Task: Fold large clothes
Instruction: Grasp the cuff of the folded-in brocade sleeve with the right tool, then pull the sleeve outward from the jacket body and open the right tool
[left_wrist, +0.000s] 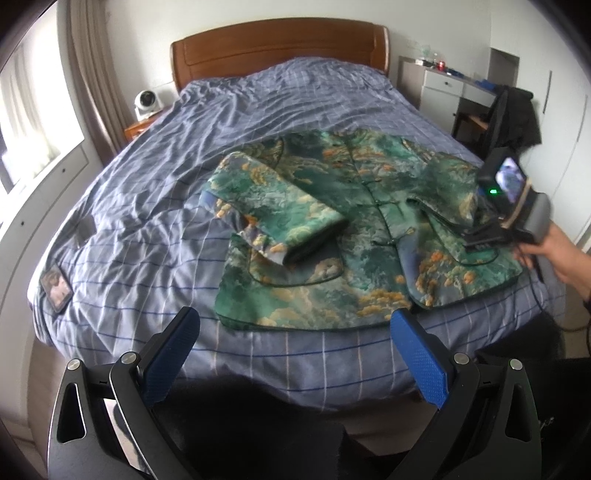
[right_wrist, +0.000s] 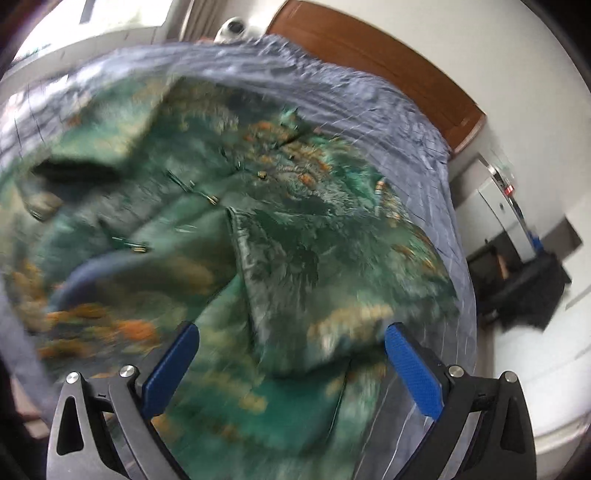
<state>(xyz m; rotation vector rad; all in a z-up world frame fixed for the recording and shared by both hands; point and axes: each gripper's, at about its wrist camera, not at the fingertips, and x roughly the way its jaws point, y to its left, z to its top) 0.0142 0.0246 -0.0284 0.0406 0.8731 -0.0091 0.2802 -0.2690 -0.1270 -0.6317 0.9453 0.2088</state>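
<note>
Green patterned jacket (left_wrist: 332, 236) lies front up across the near half of the bed (left_wrist: 147, 206), on a blue checked cover; hem toward the foot, collar toward the wooden headboard (left_wrist: 280, 48). Its sleeve on the left of the left wrist view (left_wrist: 273, 214) is folded in over the body, cuff near the button line. The other sleeve (left_wrist: 454, 206) lies out toward the bed's right edge. Left gripper (left_wrist: 295, 354) is held back over the foot of the bed, blue fingers (left_wrist: 170, 358) spread wide, nothing between them, clear of the cloth. Right gripper (right_wrist: 291, 369) is low over the outstretched sleeve, jaws apart; the right wrist view is motion-blurred, and contact with the fabric cannot be told. From the left view its body and the person's hand (left_wrist: 561, 254) show at the jacket's right side. White fan (left_wrist: 147, 101) on the nightstand beside the headboard; small framed picture (left_wrist: 57, 286) on the cover's left edge.
</note>
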